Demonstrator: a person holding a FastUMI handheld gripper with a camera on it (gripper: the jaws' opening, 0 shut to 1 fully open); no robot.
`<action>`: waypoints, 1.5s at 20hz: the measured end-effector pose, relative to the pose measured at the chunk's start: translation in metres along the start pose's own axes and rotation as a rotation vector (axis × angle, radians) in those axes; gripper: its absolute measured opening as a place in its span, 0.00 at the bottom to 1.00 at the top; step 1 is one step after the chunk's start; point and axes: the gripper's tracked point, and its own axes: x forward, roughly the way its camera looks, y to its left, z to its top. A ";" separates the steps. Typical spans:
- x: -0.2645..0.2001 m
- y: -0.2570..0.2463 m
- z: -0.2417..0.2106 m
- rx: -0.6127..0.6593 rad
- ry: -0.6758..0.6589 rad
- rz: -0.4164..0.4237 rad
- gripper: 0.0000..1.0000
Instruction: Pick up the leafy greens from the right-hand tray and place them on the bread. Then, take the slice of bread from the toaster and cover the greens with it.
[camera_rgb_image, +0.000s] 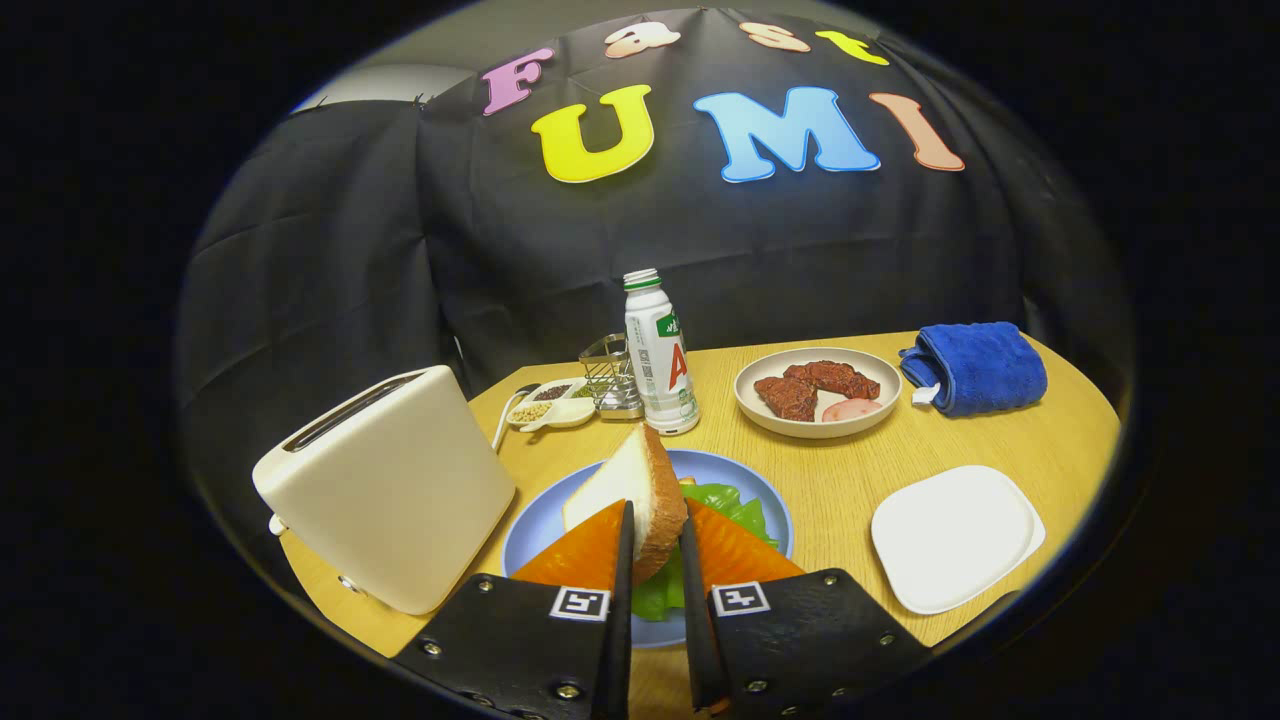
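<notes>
My gripper (655, 545) is shut on a slice of bread (632, 492), held on edge between both fingers. It hangs over the blue plate (540, 525), where green leafy greens (735, 507) lie just beyond and under the fingertips. The bread beneath the greens is hidden. To the left stands the cream toaster (385, 485), its top slot looking empty. A white square tray (955, 535) lies bare to the right of the fingers.
Behind the blue plate stand a white drink bottle (660, 355), a small wire rack (610, 375) and a divided condiment dish (550, 405). A round plate with meat pieces (818, 392) and a folded blue towel (975, 367) sit far right.
</notes>
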 end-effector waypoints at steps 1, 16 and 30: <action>0.000 -0.001 0.001 -0.017 -0.001 -0.002 0.30; -0.022 -0.049 0.018 -0.087 -0.045 -0.047 0.45; -0.175 -0.227 0.067 -0.129 -0.237 -0.214 0.45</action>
